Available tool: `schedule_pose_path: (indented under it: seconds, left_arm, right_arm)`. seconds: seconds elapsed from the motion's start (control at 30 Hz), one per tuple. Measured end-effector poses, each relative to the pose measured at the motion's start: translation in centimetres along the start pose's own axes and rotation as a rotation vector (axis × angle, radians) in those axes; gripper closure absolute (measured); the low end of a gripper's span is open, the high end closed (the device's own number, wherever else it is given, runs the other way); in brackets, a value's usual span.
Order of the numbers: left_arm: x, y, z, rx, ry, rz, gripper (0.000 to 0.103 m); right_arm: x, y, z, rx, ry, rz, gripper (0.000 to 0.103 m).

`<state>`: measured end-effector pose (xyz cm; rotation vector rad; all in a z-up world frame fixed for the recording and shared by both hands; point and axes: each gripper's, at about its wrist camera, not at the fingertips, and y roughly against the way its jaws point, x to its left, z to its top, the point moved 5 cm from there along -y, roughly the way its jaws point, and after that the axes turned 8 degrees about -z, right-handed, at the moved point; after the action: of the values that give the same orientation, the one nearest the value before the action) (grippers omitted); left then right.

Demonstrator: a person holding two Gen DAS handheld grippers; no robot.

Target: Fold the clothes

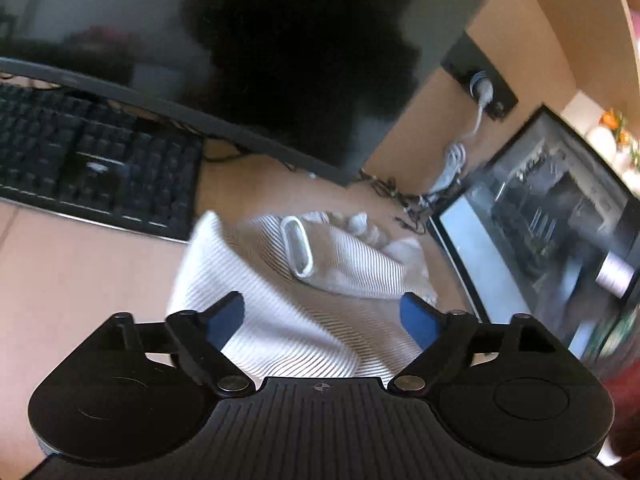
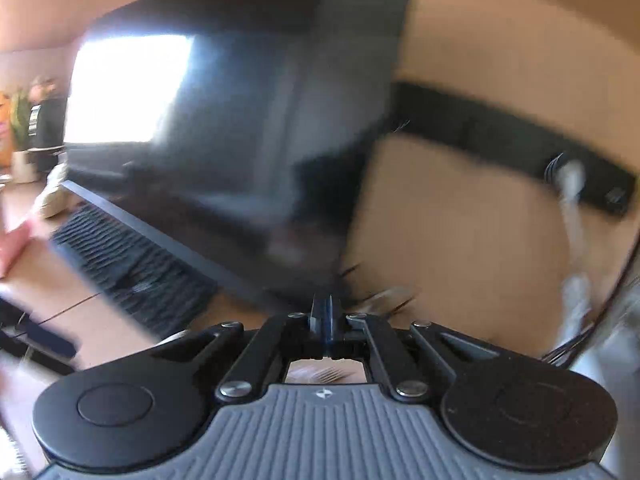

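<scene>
Left gripper (image 1: 322,314) jaws spread over crumpled white ribbed garment (image 1: 288,304) on bench (image 1: 80,272), seemingly readying a grasp; right gripper (image 2: 326,318) jaws pressed together, empty.

we log a wooden desk (image 1: 80,280), light tan, lit warmly. a large dark monitor (image 1: 280,60) stands tilted across the left wrist view, screen off and reflective. a black keyboard (image 1: 92,160) lies under its lower edge, on the desk. behind, a tan wall panel (image 1: 520,40) carries a black socket strip (image 1: 480,76) with a white plug and cable (image 1: 456,156) hanging down to a tangle of dark wires. at the right stands a glass-sided pc case (image 1: 560,208). the right wrist view is motion-blurred; the monitor (image 2: 240,140) reflects a bright window patch (image 2: 124,88), and the keyboard (image 2: 132,268) shows as a smear.
</scene>
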<state>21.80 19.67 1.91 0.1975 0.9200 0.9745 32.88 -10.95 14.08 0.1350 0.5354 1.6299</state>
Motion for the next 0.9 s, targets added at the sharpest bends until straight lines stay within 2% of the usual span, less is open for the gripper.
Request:
schedule_pose_path:
  seconds: [0.03, 0.1, 0.2, 0.3, 0.37, 0.4, 0.43, 0.5, 0.57, 0.6, 0.63, 0.73, 0.9]
  left_arm:
    - [-0.3, -1.0, -0.2, 0.012, -0.018, 0.018, 0.011]
    - [-0.2, -1.9, -0.5, 0.025, -0.009, 0.069, 0.011]
    - [0.7, -1.3, -0.5, 0.012, 0.033, 0.146, 0.008]
    - [1.8, 0.1, -0.8, 0.006, 0.069, 0.203, 0.005]
    - [2.6, 0.9, -1.3, 0.016, 0.086, 0.238, 0.005]
    - [3.0, 1.3, -1.6, 0.023, 0.097, 0.255, 0.005]
    - [3.5, 1.7, -2.0, 0.029, 0.111, 0.271, 0.005]
    - [4.3, 2.1, -2.7, 0.04, 0.142, 0.285, 0.004]
    - [5.1, 2.4, -3.3, 0.049, 0.17, 0.292, 0.004]
    - [5.2, 2.3, -3.6, 0.053, 0.175, 0.291, 0.004]
    - [5.3, 2.2, -3.7, 0.056, 0.178, 0.287, 0.003]
    - [5.1, 1.0, -3.9, 0.07, 0.172, 0.261, 0.001]
    - [3.3, -5.0, -2.6, 0.119, 0.098, 0.186, 0.0]
  right_arm:
    - [-1.1, -0.4, 0.1, 0.031, -0.018, 0.025, 0.102]
    - [-2.3, -0.7, -1.5, 0.134, -0.152, 0.154, 0.1]
    - [-0.4, -1.6, -7.0, 0.367, -0.388, 0.399, 0.094]
    - [3.5, -2.8, -13.0, 0.625, -0.65, 0.596, 0.091]
    - [5.7, -3.4, -15.2, 0.717, -0.73, 0.653, 0.084]
    - [6.6, -3.7, -15.5, 0.722, -0.718, 0.649, 0.074]
    - [7.5, -3.9, -15.8, 0.719, -0.697, 0.64, 0.068]
    - [8.9, -4.4, -15.5, 0.666, -0.634, 0.601, 0.069]
    - [9.6, -4.8, -14.5, 0.575, -0.544, 0.537, 0.093]
    - [9.4, -4.7, -13.1, 0.518, -0.501, 0.515, 0.099]
    - [9.1, -4.5, -11.7, 0.46, -0.459, 0.495, 0.099]
    - [5.7, -3.0, -5.6, 0.251, -0.375, 0.468, 0.1]
    - [-1.9, -1.9, 1.8, 0.076, -0.273, 0.322, 0.1]
